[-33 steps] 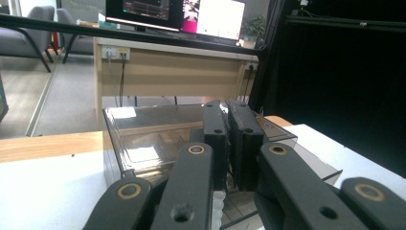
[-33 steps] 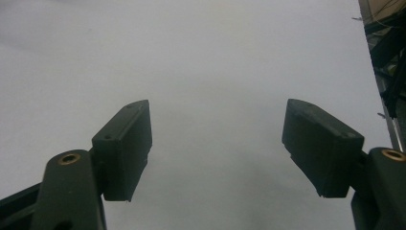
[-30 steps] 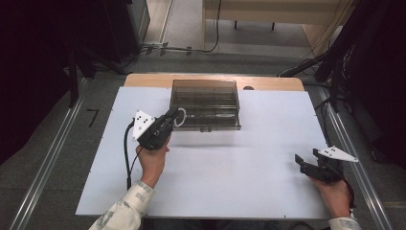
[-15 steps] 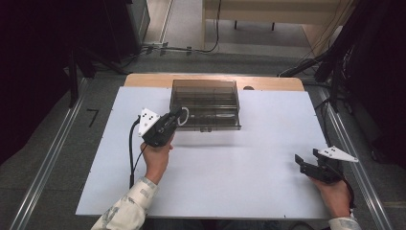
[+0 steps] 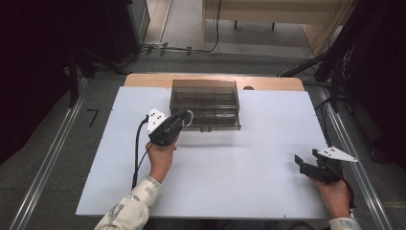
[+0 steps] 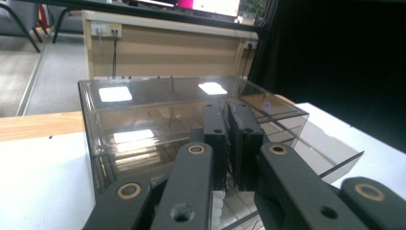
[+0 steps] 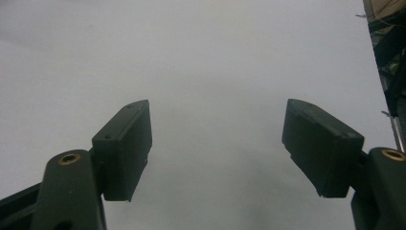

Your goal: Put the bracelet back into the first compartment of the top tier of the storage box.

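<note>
One clear plastic box (image 5: 205,104) sits at the bench's (image 5: 239,182) far edge: rigid, light, slippery. Left gripper (image 5: 183,117), jaws pressed together, touches its front; right gripper (image 5: 306,162), jaws spread, lies well apart. Grip the walls.

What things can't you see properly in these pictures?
- What lies inside the smoky plastic box: in the high view it is too small, and tinted walls and glare blur it in the left gripper view.
- Whether the left gripper pinches anything: its shut jaws cover the spot, with something white below them, cut off by the bottom edge.
- The right gripper: its lower part is cut off by the bottom edge.
</note>
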